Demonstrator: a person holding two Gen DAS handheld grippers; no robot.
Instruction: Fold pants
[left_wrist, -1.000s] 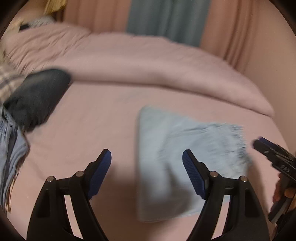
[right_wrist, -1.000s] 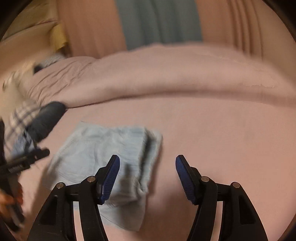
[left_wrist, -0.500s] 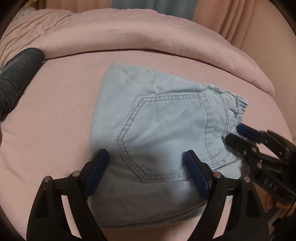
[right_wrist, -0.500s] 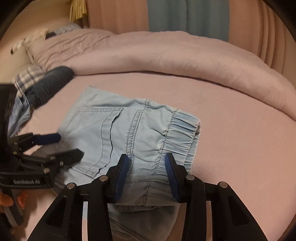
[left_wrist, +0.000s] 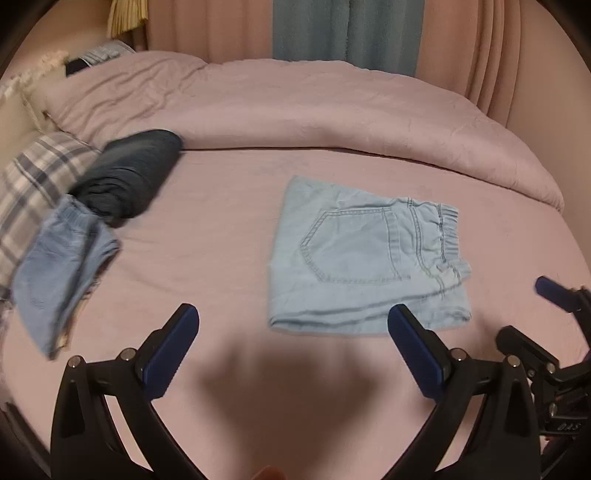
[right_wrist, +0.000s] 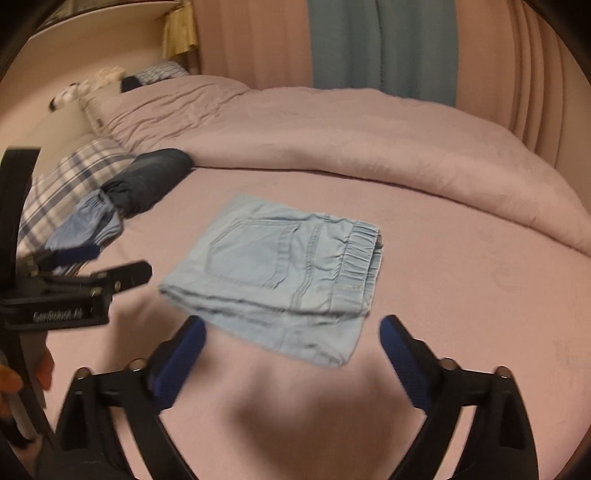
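Both tongs (left_wrist: 293, 350) (right_wrist: 291, 354) off pants (left_wrist: 365, 254)

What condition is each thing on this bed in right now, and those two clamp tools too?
Light blue pants: folded into a flat square, lying free on the sheet.
Dark garment: rolled up beside the plaid pillow.
Pink duvet: bunched behind.
Left tool: open, empty.
Right tool: open, empty.

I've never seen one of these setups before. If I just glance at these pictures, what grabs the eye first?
First, the light blue folded pants lying in a neat square in the middle of the pink bed sheet, back pocket up. In front of them, both blue-padded tools, the left gripper and the right gripper, are wide open and hold nothing. At the left edge, a dark rolled garment lies beside a plaid pillow.
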